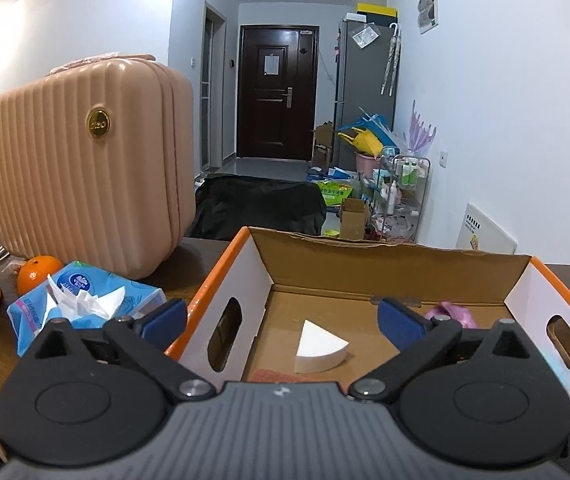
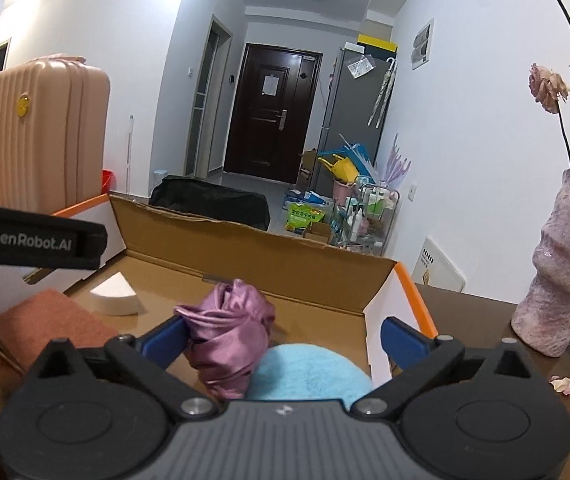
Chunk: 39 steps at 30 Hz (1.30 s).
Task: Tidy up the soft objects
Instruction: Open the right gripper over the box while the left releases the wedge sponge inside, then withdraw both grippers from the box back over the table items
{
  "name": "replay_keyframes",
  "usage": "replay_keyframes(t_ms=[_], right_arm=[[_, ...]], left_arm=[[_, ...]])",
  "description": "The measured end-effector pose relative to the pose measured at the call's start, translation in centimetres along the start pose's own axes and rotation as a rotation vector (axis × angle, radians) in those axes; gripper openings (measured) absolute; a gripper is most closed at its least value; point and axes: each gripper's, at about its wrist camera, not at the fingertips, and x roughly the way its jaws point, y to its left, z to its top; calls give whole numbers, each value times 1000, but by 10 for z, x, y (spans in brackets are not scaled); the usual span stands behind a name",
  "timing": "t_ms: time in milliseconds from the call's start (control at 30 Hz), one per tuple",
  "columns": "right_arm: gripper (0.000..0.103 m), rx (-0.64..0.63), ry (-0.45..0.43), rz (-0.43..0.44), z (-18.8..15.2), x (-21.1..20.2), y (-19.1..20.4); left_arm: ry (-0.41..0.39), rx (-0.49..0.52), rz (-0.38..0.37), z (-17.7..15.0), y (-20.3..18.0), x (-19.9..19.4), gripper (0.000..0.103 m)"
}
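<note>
L tool (image 1: 281, 320): jaws spread wide apart, nothing btwn the blue pads. It hangs over the near-left part of the cardboard box (image 1: 389, 264), pointing slightly down; L pad sits outside the box's left wall, R pad over the interior.

R tool (image 2: 283, 342): jaws also wide apart. The purple satin cloth (image 2: 231, 344) stands bunched in the gap, touching or nearly touching the L pad (image 2: 165, 342); R pad is well clear of it, outside the box's right wall, so no clamp on the cloth.

Box contents, R wrist view:
- purple cloth, near-centre of box floor, leaning against a light-blue fluffy item (image 2: 309, 372) just beside it on the near-right.
- white wedge-shaped sponge (image 2: 119, 294), further left, apart from the cloth.
- pinkish-brown cloth pad (image 2: 45, 324) at near-left, lying flat.

L wrist view: same white wedge (image 1: 321, 346) on the box floor btwn the pads; a bit of purple cloth (image 1: 451, 314) shows behind the R pad.

The L tool's black body enters the R wrist view from the left edge, above the box's left side.

Bench (image 1: 189, 264), dark wood. Left of box: blue tissue pack (image 1: 85, 300) w/ tissue sticking out, an orange (image 1: 39, 274) behind it, a ribbed pink suitcase (image 1: 85, 168) upright further back. Right of box: textured pink vase (image 2: 557, 264) w/ dried roses; a few fallen petals (image 2: 561, 384) on the bench nr it.
</note>
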Motion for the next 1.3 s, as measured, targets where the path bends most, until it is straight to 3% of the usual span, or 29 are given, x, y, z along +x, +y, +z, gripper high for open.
replay_keyframes(t_ms=[733, 1300], right_arm=[[103, 4, -9, -5, -6, -9, 0], [102, 121, -63, 33, -28, -57, -5]], left_arm=[[6, -15, 2, -2, 3, -3, 103], [-43, -40, -24, -28, 10, -52, 103]])
